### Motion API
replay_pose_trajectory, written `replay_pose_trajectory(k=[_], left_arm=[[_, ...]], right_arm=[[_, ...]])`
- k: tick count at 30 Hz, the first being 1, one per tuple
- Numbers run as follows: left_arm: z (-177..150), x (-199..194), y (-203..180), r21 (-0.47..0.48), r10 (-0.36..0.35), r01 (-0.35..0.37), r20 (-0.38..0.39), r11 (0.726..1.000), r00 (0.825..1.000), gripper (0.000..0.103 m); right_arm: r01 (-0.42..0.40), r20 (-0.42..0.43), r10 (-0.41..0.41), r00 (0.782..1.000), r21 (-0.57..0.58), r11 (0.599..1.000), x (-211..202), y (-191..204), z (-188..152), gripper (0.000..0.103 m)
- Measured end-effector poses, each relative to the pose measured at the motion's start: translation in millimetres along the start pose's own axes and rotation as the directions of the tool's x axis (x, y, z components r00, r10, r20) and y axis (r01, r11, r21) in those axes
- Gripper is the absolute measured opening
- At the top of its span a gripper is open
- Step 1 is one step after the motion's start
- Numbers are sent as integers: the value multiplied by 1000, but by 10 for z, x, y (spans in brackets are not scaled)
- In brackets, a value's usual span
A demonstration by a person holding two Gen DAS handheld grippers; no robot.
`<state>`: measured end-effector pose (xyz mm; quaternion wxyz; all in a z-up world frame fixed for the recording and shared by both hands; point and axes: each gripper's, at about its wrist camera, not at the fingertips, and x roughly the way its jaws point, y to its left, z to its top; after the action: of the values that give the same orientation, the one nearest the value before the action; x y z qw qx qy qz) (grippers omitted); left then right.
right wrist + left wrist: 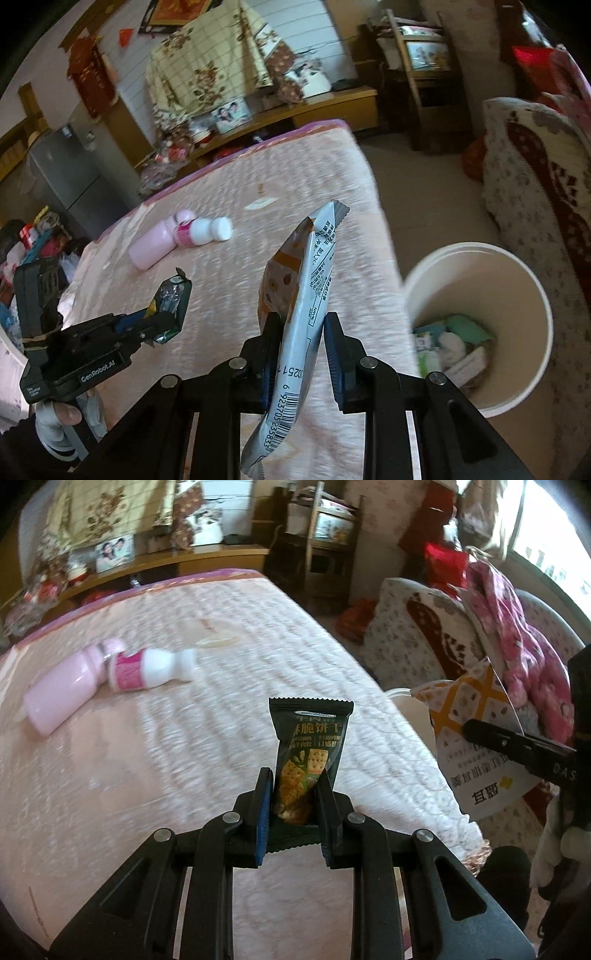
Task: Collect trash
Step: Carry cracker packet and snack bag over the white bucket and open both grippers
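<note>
My left gripper (293,775) is shut on a dark green cracker packet (308,738), held upright above the pink bed (147,775); it also shows in the right wrist view (168,306). My right gripper (301,321) is shut on a white and orange snack wrapper (306,280), which shows at the right of the left wrist view (476,738). A white bin (517,280) with several bits of trash inside stands on the floor beside the bed, right of my right gripper. A pink bottle (62,690) and a white bottle (151,668) lie on the bed.
A floral armchair (539,177) with pink clothes stands right of the bin. A wooden headboard shelf (295,110) with photos and a wooden chair (417,74) stand beyond the bed. A grey fridge (62,173) is at the far left.
</note>
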<state>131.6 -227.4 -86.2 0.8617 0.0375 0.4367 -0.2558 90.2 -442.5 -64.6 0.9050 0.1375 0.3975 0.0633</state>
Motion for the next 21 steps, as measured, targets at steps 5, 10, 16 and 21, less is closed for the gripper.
replay_pose_trajectory(k=[5, 10, 16, 21], left_arm=[[97, 147, -301, 40, -24, 24, -10, 999, 1000, 20], [165, 312, -561, 78, -39, 41, -29, 996, 999, 20], [243, 528, -824, 111, -56, 62, -54, 992, 997, 20], [313, 713, -997, 115, -82, 91, -80, 989, 993, 20]], right_arm=[[37, 10, -38, 999, 49, 998, -93, -335, -6, 23], [67, 4, -68, 998, 94, 993, -120, -643, -60, 23], [100, -7, -100, 995, 142, 985, -106, -956, -103, 23], [127, -20, -125, 992, 182, 975, -51, -1185, -131, 23]])
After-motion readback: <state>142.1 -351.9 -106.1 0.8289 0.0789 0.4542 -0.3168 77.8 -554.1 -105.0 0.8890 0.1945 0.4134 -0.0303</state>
